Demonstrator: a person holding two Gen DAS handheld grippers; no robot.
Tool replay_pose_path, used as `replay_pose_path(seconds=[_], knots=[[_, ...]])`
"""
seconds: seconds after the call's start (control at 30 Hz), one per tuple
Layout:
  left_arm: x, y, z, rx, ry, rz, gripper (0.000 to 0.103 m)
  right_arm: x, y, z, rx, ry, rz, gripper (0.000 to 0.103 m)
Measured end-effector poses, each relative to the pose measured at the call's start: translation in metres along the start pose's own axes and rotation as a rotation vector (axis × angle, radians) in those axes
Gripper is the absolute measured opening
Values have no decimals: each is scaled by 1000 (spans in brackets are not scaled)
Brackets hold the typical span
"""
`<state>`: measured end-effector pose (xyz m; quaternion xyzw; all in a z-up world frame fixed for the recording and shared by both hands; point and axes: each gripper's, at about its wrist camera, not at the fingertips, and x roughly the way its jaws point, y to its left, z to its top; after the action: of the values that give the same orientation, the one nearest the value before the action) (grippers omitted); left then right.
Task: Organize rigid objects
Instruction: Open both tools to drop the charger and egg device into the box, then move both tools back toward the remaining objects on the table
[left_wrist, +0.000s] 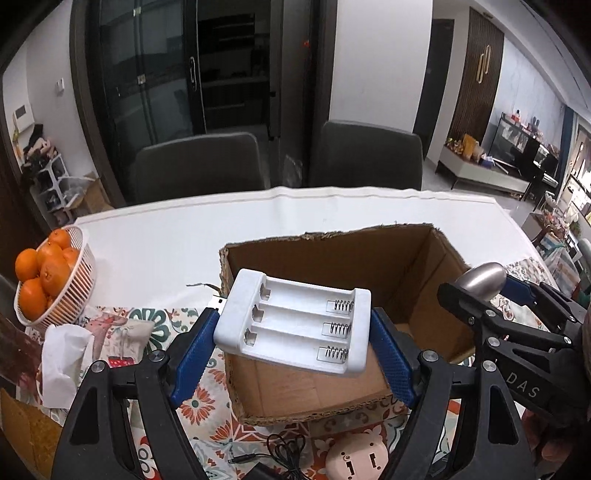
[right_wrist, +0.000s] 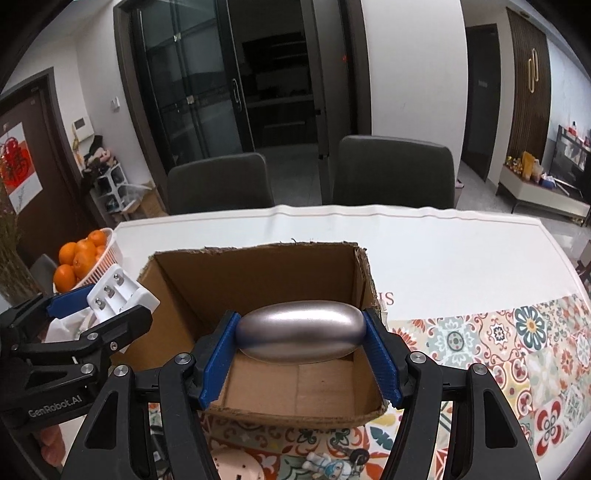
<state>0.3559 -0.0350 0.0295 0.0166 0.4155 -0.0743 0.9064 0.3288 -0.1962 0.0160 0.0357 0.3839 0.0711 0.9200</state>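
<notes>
**Holding two items over the box, ready for release**

Carrying is judged done; dropping is the step in hand. The left gripper (left_wrist: 293, 330) has its fingers pinching a white charger (left_wrist: 295, 325) by its short ends, held tilted above the near left part of the box (left_wrist: 332, 254). The right gripper (right_wrist: 301, 345) has its fingers pinching a metal oval (right_wrist: 299, 332) above the near wall, inside the opening. The box floor appears bare, so room is ample. A small forward and downward move is called for, then the fingers are to be spread. The ragged cardboard rim could catch the charger's corner. On the surface (right_wrist: 461, 243) near the box, a pink plug (left_wrist: 356, 458) and a black cable (left_wrist: 288, 454) lie underneath the grippers.
</notes>
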Motion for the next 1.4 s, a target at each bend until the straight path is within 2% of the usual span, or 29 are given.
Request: replay_pose_path(seconds=[0.23,0.33,0.63,0.83,0.97,1.17,1.4], knots=[[5,1,-5,-2,25,18,81,14,-3,1,5,49,11,68],[-1,1,-11,-3,8,27,81,10,-2,-3,6,36,-2,68],[-36,0,-28,6,-84,61,84,-31,4,-11,-19,-72,-82,71],[-62,-3,-41,18,-145,83,89,-60,10,-20,-29,-127,-97,78],[-78,-7,-54,21,-183,89,90,-76,13,-31,-32,-147,-96,79],[-94,-12,-75,11,-209,54,93,-97,16,-47,-37,-177,-102,83],[-109,-25,-102,30,-277,84,94,-125,16,-70,-59,-247,-153,87]])
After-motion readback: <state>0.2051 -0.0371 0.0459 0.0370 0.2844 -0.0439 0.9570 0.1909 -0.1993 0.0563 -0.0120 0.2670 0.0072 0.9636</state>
